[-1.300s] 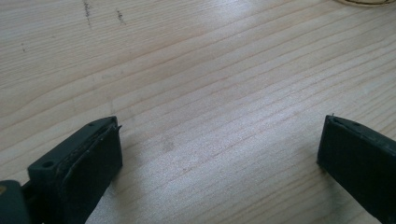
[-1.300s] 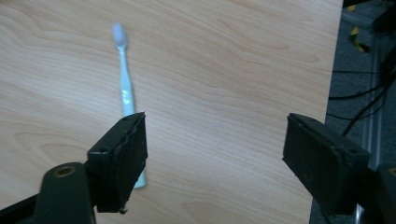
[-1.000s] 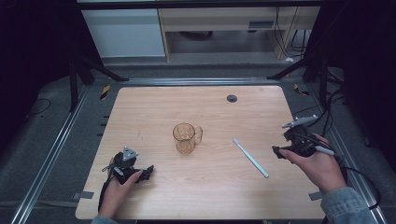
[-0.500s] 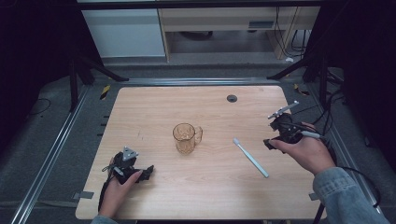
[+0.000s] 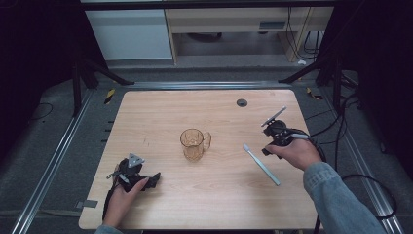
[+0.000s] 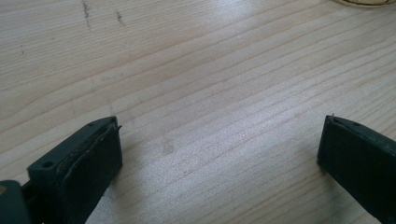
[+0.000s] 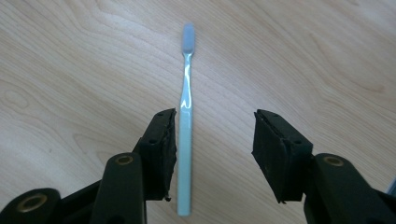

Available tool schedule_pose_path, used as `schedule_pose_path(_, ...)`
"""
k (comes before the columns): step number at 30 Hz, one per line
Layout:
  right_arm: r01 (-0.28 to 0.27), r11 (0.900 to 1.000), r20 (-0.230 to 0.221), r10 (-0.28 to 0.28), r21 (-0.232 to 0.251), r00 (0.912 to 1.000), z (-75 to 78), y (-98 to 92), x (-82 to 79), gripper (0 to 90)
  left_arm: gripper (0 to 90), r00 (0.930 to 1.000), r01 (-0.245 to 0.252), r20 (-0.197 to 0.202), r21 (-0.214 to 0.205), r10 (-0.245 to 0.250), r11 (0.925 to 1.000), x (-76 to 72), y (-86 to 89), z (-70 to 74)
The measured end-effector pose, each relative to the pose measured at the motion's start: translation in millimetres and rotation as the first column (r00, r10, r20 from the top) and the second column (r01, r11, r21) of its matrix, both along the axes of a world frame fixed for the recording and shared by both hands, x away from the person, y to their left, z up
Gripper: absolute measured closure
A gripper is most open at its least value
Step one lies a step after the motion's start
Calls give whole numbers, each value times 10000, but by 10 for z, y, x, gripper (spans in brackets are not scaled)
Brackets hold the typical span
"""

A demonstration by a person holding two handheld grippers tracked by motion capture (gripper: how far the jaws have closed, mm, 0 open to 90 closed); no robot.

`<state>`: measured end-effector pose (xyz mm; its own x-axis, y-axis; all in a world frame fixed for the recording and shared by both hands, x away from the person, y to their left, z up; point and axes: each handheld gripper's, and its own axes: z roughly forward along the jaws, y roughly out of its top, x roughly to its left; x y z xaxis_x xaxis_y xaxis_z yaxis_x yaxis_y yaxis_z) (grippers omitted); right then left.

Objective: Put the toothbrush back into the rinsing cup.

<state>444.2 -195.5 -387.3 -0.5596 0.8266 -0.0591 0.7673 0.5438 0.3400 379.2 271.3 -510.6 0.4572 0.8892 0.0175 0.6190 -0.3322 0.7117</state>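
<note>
A pale blue toothbrush [image 7: 185,116] lies flat on the wooden table [image 5: 224,200], right of a clear glass mug [image 5: 195,144]. My right gripper [image 7: 212,121] hangs over the brush's handle with the handle between its jaws, close against the left one and well apart from the right one. Those jaws have just been closing and do not press on it. In the high view the right gripper [image 5: 265,150] sits at the upper part of the toothbrush [image 5: 263,165]. My left gripper [image 5: 155,179] rests at the table's front left, wide open [image 6: 219,135] over bare wood.
A dark round grommet [image 5: 242,102] sits in the table near its far edge. Cables [image 5: 341,141] trail off the right side. Metal rails [image 5: 58,156] run along the table's left. The mug's base [image 6: 364,2] shows far ahead of the left jaws.
My right hand has moved left and down from the table's right edge to over the toothbrush. The left hand has stayed where it was.
</note>
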Motion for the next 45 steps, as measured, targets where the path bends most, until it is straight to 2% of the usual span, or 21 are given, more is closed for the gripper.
schedule_pose_path(2, -70, 10000, -46, 70, -71, 10000, -37, 20, 22, 518, 0, 10000, 23, -18, 34, -23, 10000, 0, 2, 2)
schedule_pose_path(3, -70, 9998, -285, 65, -174, 9996, -102, 65, 53, 529, 0, 10000, 26, -21, 40, -26, 10000, 0, 3, 2)
schedule_pose_path(4, -70, 9998, -285, 65, -174, 9996, -102, 65, 53, 529, 0, 10000, 28, -22, 43, -28, 10000, 0, 3, 2)
schedule_pose_path(5, -113, 9996, -475, 99, -275, 9988, -162, 99, 80, 538, 0, 10000, 28, -20, 41, -28, 10000, 0, 3, 2)
schedule_pose_path(7, -117, 9994, -519, 100, -324, 9986, -181, 111, 89, 543, 0, 10000, 27, -21, 38, -27, 10000, 0, 3, 2)
schedule_pose_path(17, -126, 9995, -1089, 92, -303, 9940, -442, 176, 214, 579, 0, 10000, 34, -26, 51, -34, 10000, 0, 3, 2)
schedule_pose_path(23, -140, 9998, -1453, 115, -162, 9893, -597, 186, 231, 615, 0, 10000, 37, -28, 52, -37, 10000, 0, 4, 3)
schedule_pose_path(27, -164, 9997, -1533, 134, -181, 9881, -673, 201, 243, 628, 0, 10000, 43, -27, 53, -43, 10000, 1, 4, 3)
schedule_pose_path(31, -166, 9995, -1621, 121, -265, 9867, -707, 217, 253, 636, 0, 10000, 44, -26, 54, -44, 10000, 1, 4, 3)
schedule_pose_path(33, -497, 9982, -1522, 442, -324, 9874, -748, 192, 278, 642, 0, 10000, 43, -28, 53, -43, 10000, 1, 4, 3)
schedule_pose_path(39, -434, 9984, -1659, 367, -366, 9855, -779, 176, 305, 658, 0, 10000, 44, -26, 55, -43, 10000, 1, 4, 3)
schedule_pose_path(40, -773, 9963, -1593, 703, -380, 9847, -792, 148, 318, 658, 0, 10000, 44, -28, 55, -44, 10000, 1, 4, 3)
schedule_pose_path(41, -318, 9988, -1739, 250, -362, 9844, -786, 184, 306, 660, 0, 10000, 45, -28, 54, -44, 10000, 1, 4, 3)
schedule_pose_path(45, -417, 9985, -1789, 346, -359, 9833, -800, 191, 317, 672, 0, 10000, 43, -30, 47, -43, 10000, 1, 3, 2)
